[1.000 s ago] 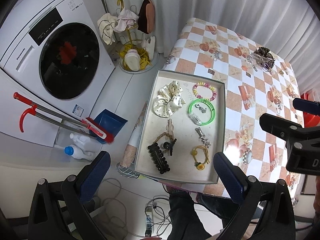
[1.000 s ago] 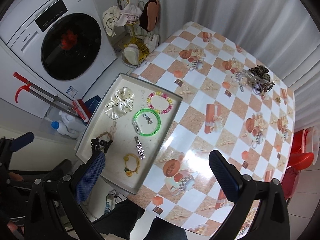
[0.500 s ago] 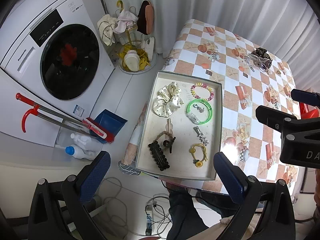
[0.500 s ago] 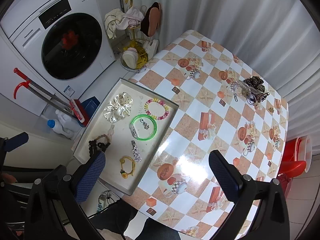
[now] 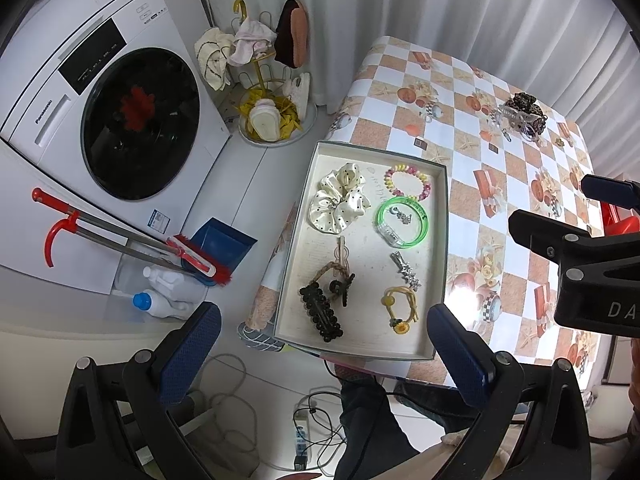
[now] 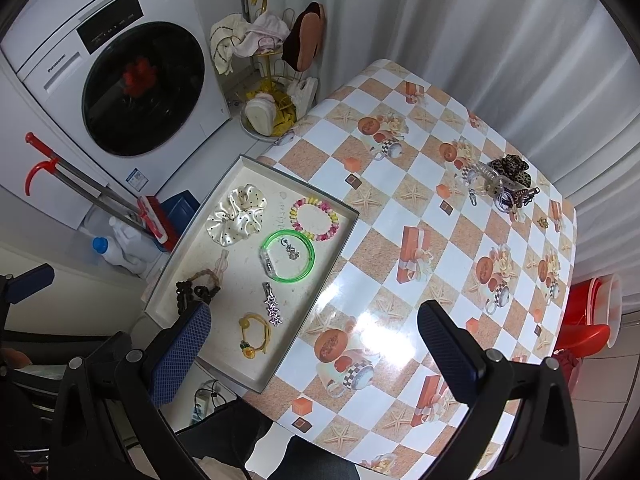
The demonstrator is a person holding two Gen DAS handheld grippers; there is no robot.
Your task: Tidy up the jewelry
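Leopard-print clip pile (image 6: 505, 184) lying upper right on the counter (image 6: 420, 208), well apart from the tray (image 6: 160, 280); nearer the right hand-held gripper (image 6: 316, 344), hovering open, empty; left hand-held gripper (image 5: 324, 340) likewise open.

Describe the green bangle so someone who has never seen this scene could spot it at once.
Find the shallow tray at the table's corner nearest the washing machine. On the tray's table side, just below the pink-and-yellow bead bracelet, lies the green bangle. It is the only translucent neon-green ring, with a small silver charm inside it.
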